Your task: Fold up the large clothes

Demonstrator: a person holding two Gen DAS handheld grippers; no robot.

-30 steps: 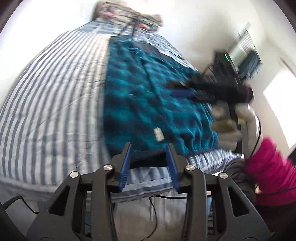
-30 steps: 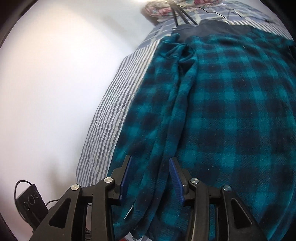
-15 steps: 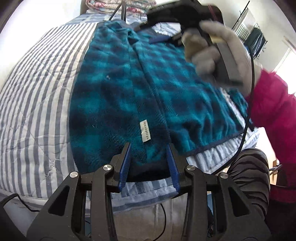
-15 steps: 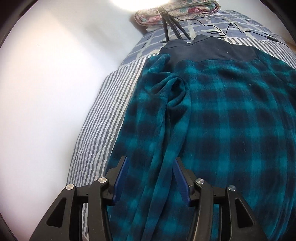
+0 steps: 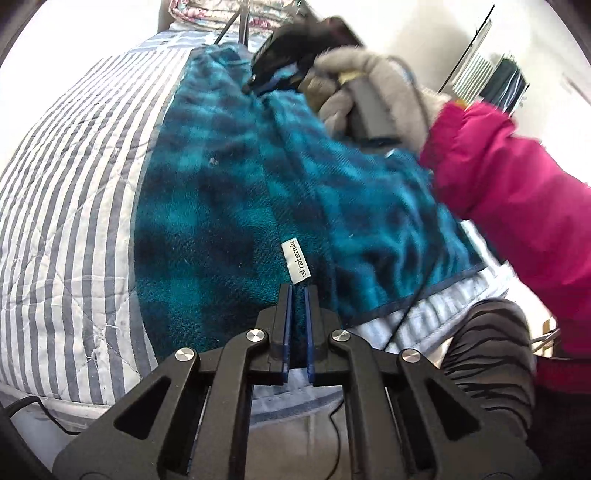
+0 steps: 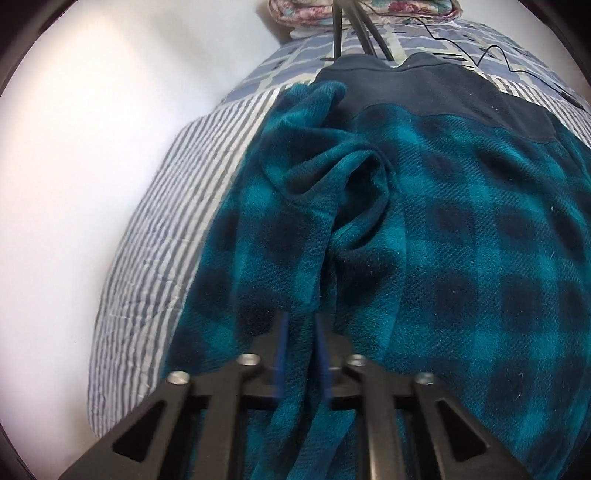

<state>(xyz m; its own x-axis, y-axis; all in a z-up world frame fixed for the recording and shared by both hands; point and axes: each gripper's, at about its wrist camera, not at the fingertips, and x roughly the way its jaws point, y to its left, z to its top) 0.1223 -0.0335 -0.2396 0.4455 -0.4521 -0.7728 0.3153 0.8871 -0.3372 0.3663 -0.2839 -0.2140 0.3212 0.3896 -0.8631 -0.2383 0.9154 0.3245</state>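
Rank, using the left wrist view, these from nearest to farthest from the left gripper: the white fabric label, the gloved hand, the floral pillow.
From the left gripper:
1. White fabric label, just ahead of the fingertips.
2. Gloved hand, upper right.
3. Floral pillow, far end of the bed.

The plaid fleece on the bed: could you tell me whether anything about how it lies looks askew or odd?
Yes. The teal plaid fleece lies mostly flat on the striped quilt, but near its dark upper band one part is bunched into a twisted ridge of folds. That ridge runs down to the right gripper, so that edge is rumpled.
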